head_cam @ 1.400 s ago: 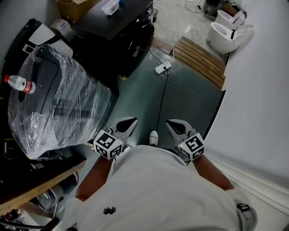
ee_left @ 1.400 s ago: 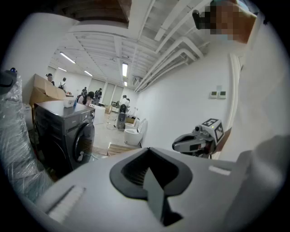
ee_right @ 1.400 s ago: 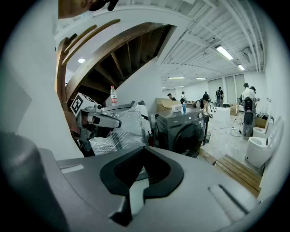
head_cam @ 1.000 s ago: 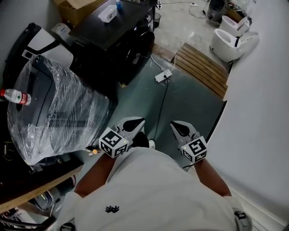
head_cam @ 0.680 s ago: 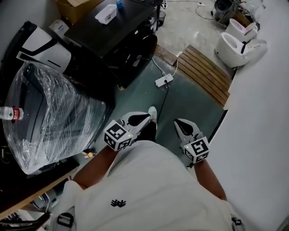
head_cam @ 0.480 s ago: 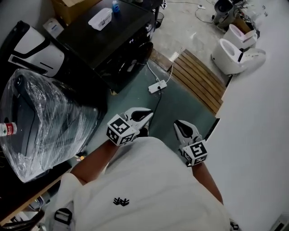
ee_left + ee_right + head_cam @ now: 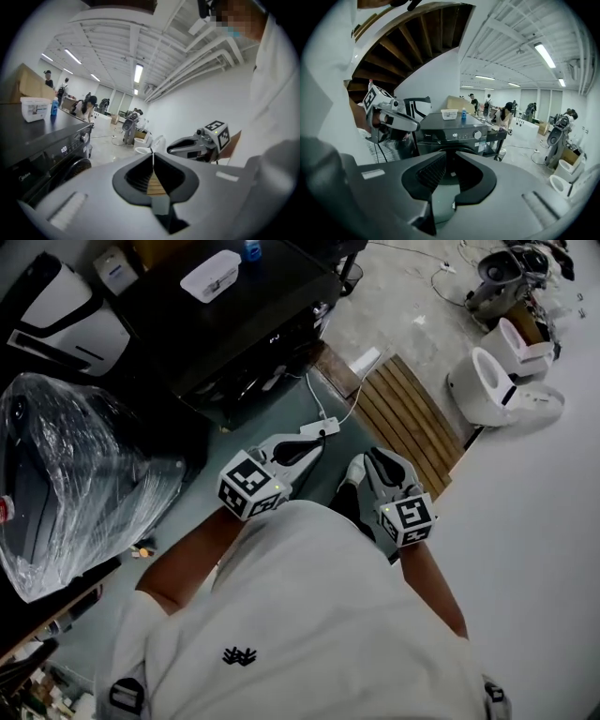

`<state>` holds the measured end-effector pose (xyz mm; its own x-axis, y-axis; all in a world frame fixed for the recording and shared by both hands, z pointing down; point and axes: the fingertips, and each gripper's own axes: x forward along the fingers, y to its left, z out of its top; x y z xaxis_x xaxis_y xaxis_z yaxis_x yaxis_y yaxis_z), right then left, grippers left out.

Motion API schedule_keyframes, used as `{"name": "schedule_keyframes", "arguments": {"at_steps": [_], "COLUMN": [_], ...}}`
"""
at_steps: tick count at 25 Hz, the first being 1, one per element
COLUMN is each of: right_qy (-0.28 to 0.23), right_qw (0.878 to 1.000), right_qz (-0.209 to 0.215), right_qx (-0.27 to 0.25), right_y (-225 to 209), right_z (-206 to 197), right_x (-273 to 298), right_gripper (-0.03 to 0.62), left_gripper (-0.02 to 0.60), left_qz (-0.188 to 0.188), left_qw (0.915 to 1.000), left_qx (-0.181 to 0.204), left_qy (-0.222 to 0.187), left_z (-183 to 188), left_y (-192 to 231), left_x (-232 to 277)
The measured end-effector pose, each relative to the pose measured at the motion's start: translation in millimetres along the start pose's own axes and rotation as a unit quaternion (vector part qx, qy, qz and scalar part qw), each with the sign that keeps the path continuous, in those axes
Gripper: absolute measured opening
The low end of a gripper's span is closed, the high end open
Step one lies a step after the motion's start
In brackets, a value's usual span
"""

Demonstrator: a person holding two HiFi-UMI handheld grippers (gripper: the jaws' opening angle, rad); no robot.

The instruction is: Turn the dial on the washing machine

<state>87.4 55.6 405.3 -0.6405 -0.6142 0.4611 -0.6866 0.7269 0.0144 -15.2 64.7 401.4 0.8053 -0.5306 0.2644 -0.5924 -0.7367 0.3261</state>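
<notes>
We are walking toward the washing machine (image 7: pixel 234 324), and that is the main change. In the head view it has been sliding from the top edge down toward the middle. The plastic-wrapped appliance (image 7: pixel 75 493) is dropping back to our left. The power strip (image 7: pixel 311 428) on the floor, earlier well ahead, is now lying just past our grippers. Both grippers have been travelling forward side by side, carried low in front of our body.

For the task, we judge that we are still approaching: the dial (image 7: pixel 477 135) is sitting on the front panel of the machine, to the right of the lit display, well apart from either gripper and untouched. The right gripper view is looking almost straight at it, so we are lining up that side for the turn.

The right gripper (image 7: pixel 449 161) has just been opening. Its jaws are standing a narrow crack apart with nothing between them; only the dark front of the machine is showing through the gap. It will likely need to spread further to fit around the dial. The left gripper (image 7: pixel 153 159) is keeping its jaws pressed together along a thin seam, and it is holding and touching nothing.
</notes>
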Motion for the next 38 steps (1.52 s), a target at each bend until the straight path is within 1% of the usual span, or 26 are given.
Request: {"name": "schedule_keyframes", "arguments": {"at_steps": [2, 4, 6, 7, 8, 10, 12, 14, 18, 20, 21, 24, 29, 32, 33, 38], "right_qy": [-0.001, -0.002, -0.002, 0.000, 0.004, 0.012, 0.017, 0.015, 0.014, 0.016, 0.017, 0.015, 0.004, 0.003, 0.004, 0.012], "right_qw": [1.000, 0.998, 0.995, 0.993, 0.990, 0.983, 0.976, 0.972, 0.967, 0.966, 0.966, 0.964, 0.964, 0.965, 0.966, 0.971], "right_qz": [0.025, 0.053, 0.092, 0.113, 0.134, 0.169, 0.194, 0.208, 0.225, 0.226, 0.226, 0.225, 0.198, 0.180, 0.175, 0.152], "right_qx": [-0.015, -0.028, -0.033, -0.037, -0.044, -0.070, -0.097, -0.108, -0.117, -0.124, -0.127, -0.141, -0.175, -0.188, -0.190, -0.186], "right_y": [-26, -56, -84, -96, -109, -136, -165, -188, -208, -210, -210, -204, -204, -200, -199, -198], "right_z": [8, 17, 23, 25, 27, 30, 33, 34, 24, 17, 14, 10, 12, 14, 15, 16], "right_x": [28, 58, 89, 105, 119, 141, 163, 192, 244, 267, 278, 313, 362, 384, 391, 417], "right_gripper": [0.037, 0.037, 0.046, 0.051, 0.051, 0.051, 0.060, 0.085, 0.089, 0.101, 0.105, 0.118, 0.156, 0.184, 0.203, 0.222], "left_gripper": [0.058, 0.058, 0.058, 0.058, 0.058, 0.058, 0.058, 0.058, 0.058, 0.058, 0.057, 0.057, 0.057, 0.057, 0.057, 0.057], "left_qz": [0.037, 0.077, 0.124, 0.151, 0.180, 0.233, 0.274, 0.303, 0.352, 0.366, 0.369, 0.376, 0.386, 0.382, 0.380, 0.371], "left_qw": [0.9991, 0.9965, 0.9914, 0.9873, 0.9820, 0.9686, 0.9545, 0.9426, 0.9236, 0.9173, 0.9159, 0.9151, 0.9107, 0.9095, 0.9093, 0.9119], "left_qx": [-0.015, -0.024, -0.031, -0.036, -0.043, -0.063, -0.082, -0.096, -0.106, -0.116, -0.121, -0.123, -0.129, -0.145, -0.150, -0.155], "left_qy": [-0.011, -0.022, -0.027, -0.031, -0.037, -0.061, -0.085, -0.101, -0.109, -0.106, -0.101, -0.080, -0.069, -0.076, -0.079, -0.082], "left_z": [7, 14, 18, 22, 27, 41, 53, 59, 62, 58, 55, 47, 36, 28, 26, 22], "left_y": [20, 37, 53, 61, 68, 74, 74, 77, 70, 63, 60, 53, 48, 46, 47, 50], "left_x": [6, 16, 26, 31, 37, 52, 69, 84, 102, 106, 107, 110, 121, 122, 122, 126]}}
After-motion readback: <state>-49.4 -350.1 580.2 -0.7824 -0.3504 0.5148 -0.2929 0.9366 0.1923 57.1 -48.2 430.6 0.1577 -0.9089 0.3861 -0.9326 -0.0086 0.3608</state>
